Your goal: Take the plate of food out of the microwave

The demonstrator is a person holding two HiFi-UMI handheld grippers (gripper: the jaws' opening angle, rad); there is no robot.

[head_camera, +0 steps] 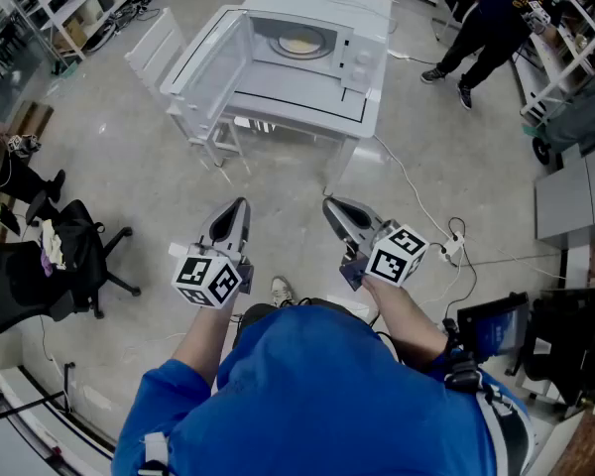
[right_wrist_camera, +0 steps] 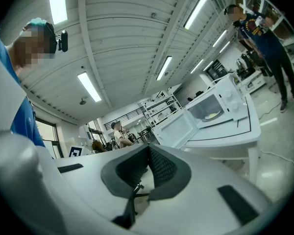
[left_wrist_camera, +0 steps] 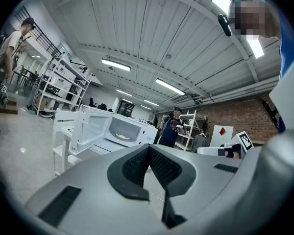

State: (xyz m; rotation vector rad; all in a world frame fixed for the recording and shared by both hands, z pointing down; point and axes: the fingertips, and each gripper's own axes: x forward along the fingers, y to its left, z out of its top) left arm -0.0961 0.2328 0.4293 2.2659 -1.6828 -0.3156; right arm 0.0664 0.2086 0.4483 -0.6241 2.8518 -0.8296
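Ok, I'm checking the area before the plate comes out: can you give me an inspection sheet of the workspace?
Surface: white table carries the microwave.
Job's things: door open; plate of food inside the microwave.
Clutter: nothing seen on the table.
Grippers: left hand-held gripper and right hand-held gripper both shut, empty, short of the table.
Cables: white cable runs across the floor toward a power strip.
Surroundings: office chair at left, white chair beside the table, person standing beyond the microwave.

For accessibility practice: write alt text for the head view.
A white microwave oven stands on a white table, door open, a pale plate of food inside. Nearer, the left gripper and right gripper, both shut and empty, point towards it.
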